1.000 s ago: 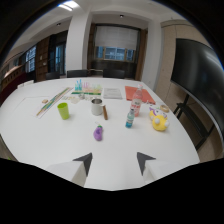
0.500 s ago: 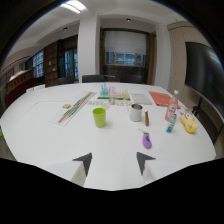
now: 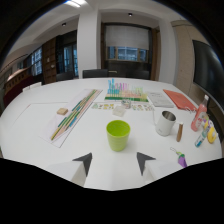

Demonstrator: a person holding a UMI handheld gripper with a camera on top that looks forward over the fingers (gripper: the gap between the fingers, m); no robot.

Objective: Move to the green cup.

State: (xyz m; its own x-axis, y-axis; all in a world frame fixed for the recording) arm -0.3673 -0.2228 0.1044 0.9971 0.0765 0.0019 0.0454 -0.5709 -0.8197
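Observation:
A lime-green cup (image 3: 118,135) stands upright on the white table (image 3: 35,135), just ahead of my gripper (image 3: 114,161) and centred between its two dark fingertips (image 3: 85,161). The fingers stand open with nothing between them; the cup lies a short way beyond their tips and they do not touch it.
A metal mug (image 3: 164,122) and a brown stick (image 3: 179,132) sit right of the cup. A purple item (image 3: 181,159) lies beyond the right finger. Coloured bottles (image 3: 202,125) stand further right, long coloured strips (image 3: 72,116) to the left, papers and a red folder (image 3: 178,99) behind, chairs beyond.
The view has swung and advanced toward the green cup, which has shifted from left of centre to straight ahead and looks larger. The fingers stay open.

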